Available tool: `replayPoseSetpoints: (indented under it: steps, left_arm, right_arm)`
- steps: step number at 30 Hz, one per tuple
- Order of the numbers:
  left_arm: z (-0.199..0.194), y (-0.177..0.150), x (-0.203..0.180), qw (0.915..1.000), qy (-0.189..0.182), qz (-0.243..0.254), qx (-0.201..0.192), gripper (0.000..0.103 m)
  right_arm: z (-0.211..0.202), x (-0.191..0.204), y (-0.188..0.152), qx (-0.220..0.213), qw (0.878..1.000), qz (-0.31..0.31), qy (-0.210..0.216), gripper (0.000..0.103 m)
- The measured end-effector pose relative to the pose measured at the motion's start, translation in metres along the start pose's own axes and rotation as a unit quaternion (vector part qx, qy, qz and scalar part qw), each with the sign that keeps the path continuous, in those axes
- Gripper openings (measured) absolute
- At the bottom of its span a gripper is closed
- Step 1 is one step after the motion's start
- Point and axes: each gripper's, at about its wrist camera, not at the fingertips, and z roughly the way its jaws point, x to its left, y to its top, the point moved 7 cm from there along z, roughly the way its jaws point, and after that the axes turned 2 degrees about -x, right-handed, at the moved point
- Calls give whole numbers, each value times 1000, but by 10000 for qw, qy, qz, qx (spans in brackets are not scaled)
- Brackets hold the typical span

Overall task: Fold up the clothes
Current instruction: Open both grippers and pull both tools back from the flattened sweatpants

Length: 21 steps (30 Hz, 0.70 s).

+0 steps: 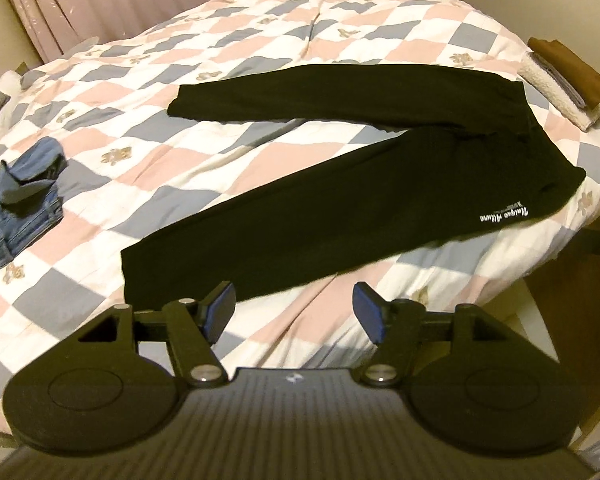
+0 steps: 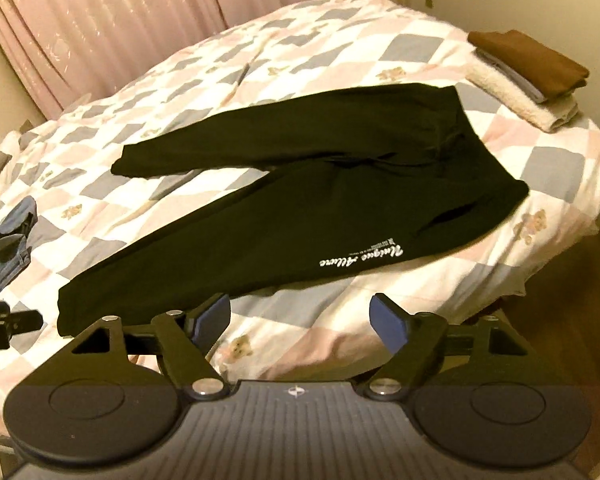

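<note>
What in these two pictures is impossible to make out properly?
- Small print beside the white script on the black trousers: too small and blurred in both views.
- Crumpled denim garment: cut off by the left edge in both views.
- Layers in the folded stack: only edges show under the brown top piece.
- Left gripper in the right wrist view: only a sliver at the left edge; the right gripper shows fully.

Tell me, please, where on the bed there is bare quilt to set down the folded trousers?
Bare quilt lies beyond the black trousers toward the pink curtain, and in the wedge between their two legs. The left edge is taken by crumpled jeans, the far right corner by a stack of folded clothes.
</note>
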Motion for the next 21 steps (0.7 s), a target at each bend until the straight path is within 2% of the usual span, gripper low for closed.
replayPoseSetpoints:
  steps: [8, 21]
  left_arm:
    - [-25, -23, 5, 9999, -103, 25, -60, 62]
    - [-28, -16, 19, 9998, -30, -95, -168, 64]
  right_arm:
    - [-31, -8, -17, -168, 9994, 215, -209, 82]
    - [-29, -4, -6, -272, 9992, 192, -221, 85]
